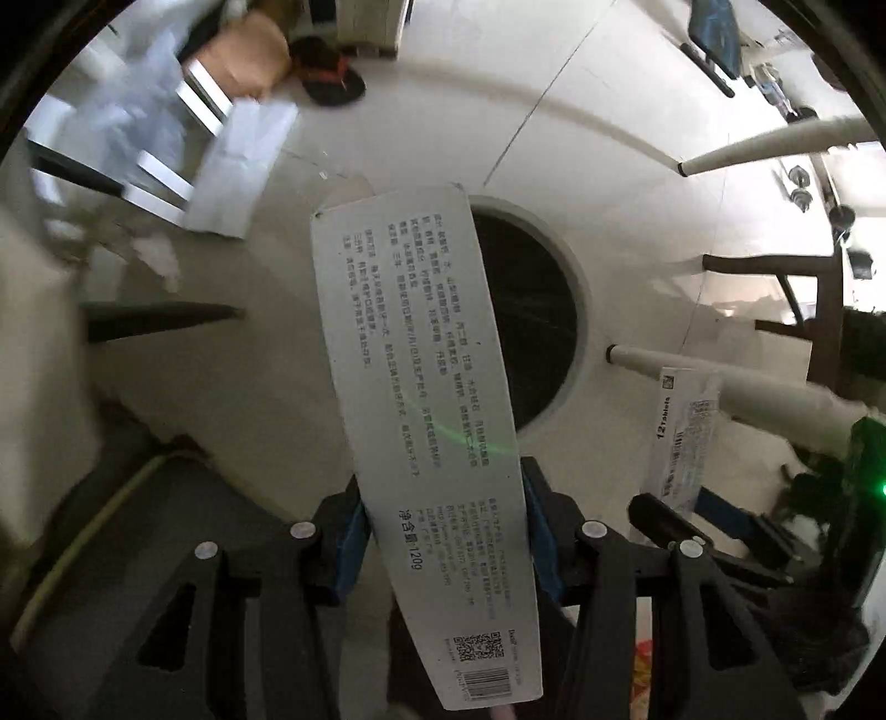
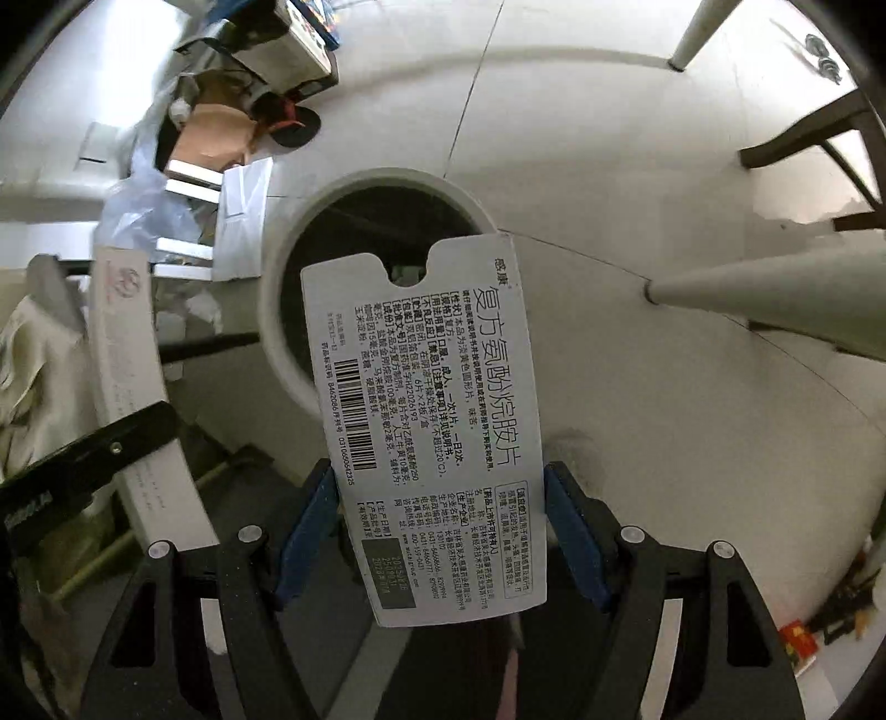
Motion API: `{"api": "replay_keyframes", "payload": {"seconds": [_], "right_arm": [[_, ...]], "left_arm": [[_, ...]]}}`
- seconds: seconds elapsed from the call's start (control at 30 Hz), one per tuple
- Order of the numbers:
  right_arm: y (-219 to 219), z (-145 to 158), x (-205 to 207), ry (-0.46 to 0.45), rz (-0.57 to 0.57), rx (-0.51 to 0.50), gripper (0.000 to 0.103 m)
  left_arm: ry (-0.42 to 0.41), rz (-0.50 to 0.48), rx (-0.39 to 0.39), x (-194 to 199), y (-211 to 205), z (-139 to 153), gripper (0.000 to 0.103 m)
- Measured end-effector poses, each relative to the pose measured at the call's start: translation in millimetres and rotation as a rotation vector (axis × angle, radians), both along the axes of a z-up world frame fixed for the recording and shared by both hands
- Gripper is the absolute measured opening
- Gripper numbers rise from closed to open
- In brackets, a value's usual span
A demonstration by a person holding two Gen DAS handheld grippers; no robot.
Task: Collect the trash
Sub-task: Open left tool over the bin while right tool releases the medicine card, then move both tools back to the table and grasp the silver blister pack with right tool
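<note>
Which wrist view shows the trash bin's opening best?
The right wrist view: the trash bin shows most of its round rim and dark interior above the medicine box. In the left wrist view, the long carton covers the bin's left half.

A: What's the floor like?
B: Pale glossy floor (image 1: 637, 183) tiles with thin seams, light glaring off them.
A: Any furniture?
B: White tapered table legs (image 1: 775, 147) right of the seam, with a dark wooden chair frame (image 1: 819, 288) below them.
A: And left of it?
B: A dark sandal (image 1: 329, 75) beside a brown cardboard box (image 1: 249, 52).
</note>
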State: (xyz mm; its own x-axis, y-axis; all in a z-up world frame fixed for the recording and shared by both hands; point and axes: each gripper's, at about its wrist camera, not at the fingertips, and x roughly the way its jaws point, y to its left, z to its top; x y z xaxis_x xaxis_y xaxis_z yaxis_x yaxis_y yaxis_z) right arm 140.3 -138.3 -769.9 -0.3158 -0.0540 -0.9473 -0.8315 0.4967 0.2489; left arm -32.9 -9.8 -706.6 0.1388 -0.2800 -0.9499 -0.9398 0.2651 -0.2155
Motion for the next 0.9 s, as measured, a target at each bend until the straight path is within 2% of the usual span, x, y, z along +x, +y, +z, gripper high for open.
{"api": "replay_keyframes", "payload": {"seconds": [0.07,0.13,0.17,0.2,0.27,0.3,0.37,0.57,0.9], "right_arm": [[12.4,-29.0,5.3,0.015,-0.009,0.005,0.076],[24.5,-52.4,7.9,0.028,-0.007,0.009,0.076],[28.1,-61.3,9.9,0.042,-0.012,0.012,0.076],[33.0,-70.6,11.3,0.062,-0.016,0.014,0.077],[40.1,-86.1,15.0,0.111,-0.031,0.023,0.077],[42.6,-90.8,16.1,0.123,-0.03,0.028,0.082],[46.3,-95.7,18.7,0.118,-0.031,0.049,0.103],[40.0,-91.8,20.2,0.052,-0.006,0.067,0.103],[16.0,-49.0,-2.9,-0.211,0.114,0.091,0.103]], "left_arm": [[-0.016,0.016,-0.025,1.2,9.9,-24.5,0.048],[-0.044,0.034,-0.038,0.8,18.4,-40.6,0.055],[-0.054,0.041,-0.037,-0.1,22.5,-44.5,0.068],[-0.059,0.053,-0.022,-2.1,26.6,-46.5,0.087],[-0.06,0.074,-0.002,-7.5,31.9,-47.9,0.102],[-0.062,0.088,0.005,-10.6,33.4,-48.0,0.102],[-0.046,0.107,0.03,-18.4,33.9,-47.1,0.102],[0.055,0.065,0.225,-27.5,17.3,-27.0,0.102],[0.18,-0.009,0.266,-23.9,-26.0,-12.7,0.102]]}}
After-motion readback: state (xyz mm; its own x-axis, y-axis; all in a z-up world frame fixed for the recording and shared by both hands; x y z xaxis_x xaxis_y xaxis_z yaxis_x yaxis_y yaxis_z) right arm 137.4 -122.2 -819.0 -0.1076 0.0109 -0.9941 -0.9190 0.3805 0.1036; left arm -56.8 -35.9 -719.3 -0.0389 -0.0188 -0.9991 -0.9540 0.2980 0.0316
